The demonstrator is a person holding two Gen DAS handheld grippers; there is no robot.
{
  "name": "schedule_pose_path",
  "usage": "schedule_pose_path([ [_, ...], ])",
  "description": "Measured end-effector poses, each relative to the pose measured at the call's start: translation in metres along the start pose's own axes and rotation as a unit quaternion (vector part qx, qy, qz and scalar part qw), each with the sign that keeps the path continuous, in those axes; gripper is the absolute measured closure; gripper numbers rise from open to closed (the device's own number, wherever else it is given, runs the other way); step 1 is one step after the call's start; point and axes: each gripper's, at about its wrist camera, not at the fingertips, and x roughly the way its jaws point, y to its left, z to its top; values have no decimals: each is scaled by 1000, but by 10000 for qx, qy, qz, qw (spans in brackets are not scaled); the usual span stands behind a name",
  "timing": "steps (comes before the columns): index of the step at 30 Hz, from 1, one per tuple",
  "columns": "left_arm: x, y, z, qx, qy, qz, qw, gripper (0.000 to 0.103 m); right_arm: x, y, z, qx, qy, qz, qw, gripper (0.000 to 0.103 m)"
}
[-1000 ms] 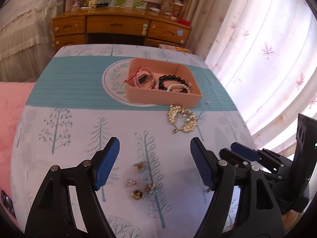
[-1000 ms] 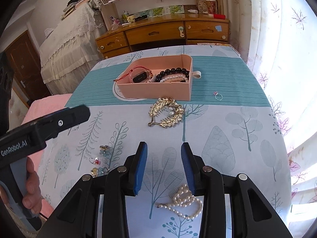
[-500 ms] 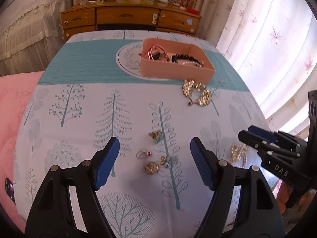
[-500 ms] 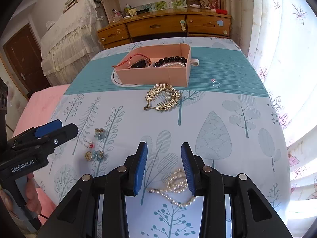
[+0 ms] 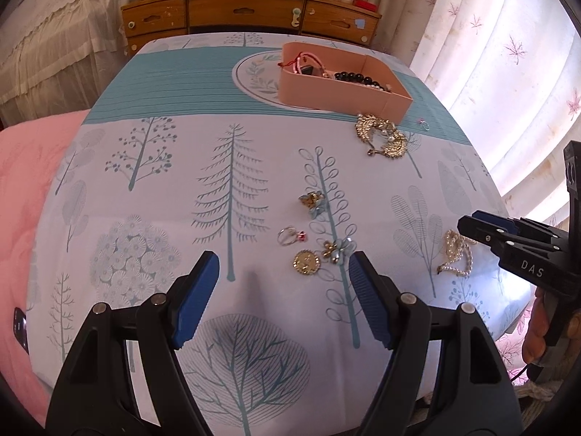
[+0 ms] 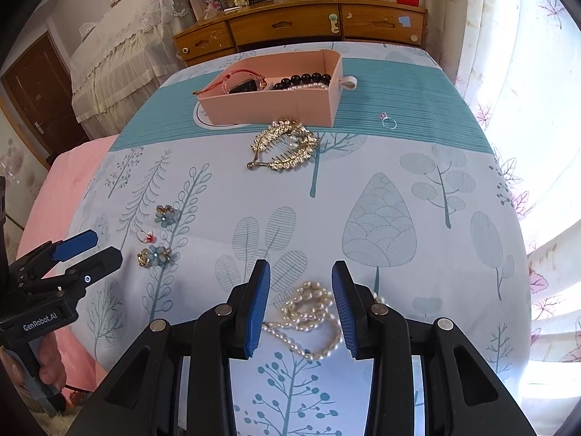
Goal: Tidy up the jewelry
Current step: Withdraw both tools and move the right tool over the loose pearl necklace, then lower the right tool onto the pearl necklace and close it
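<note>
On the table (image 6: pixel 399 196), before the pink box (image 6: pixel 268 107), the pearl necklace (image 6: pixel 308 312) is straddled untouched by the half-open right gripper (image 6: pixel 301 305), to be closed next, while small earrings (image 5: pixel 337 250) are approached by the wide-open, empty left gripper (image 5: pixel 283 290).

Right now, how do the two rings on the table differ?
The near ring lies among the small earrings ahead of the left gripper; the far ring lies alone on the teal stripe beside the pink box. The near one looks larger here, being closer. Both carry a pinkish-red stone.
</note>
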Motion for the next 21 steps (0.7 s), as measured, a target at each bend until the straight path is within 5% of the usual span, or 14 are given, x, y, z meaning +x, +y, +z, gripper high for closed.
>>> schedule_pose_path([
  [21, -1, 3, -7, 56, -7, -80, 10000, 31, 15, -11, -4, 110, 343, -16, 9994, 67],
])
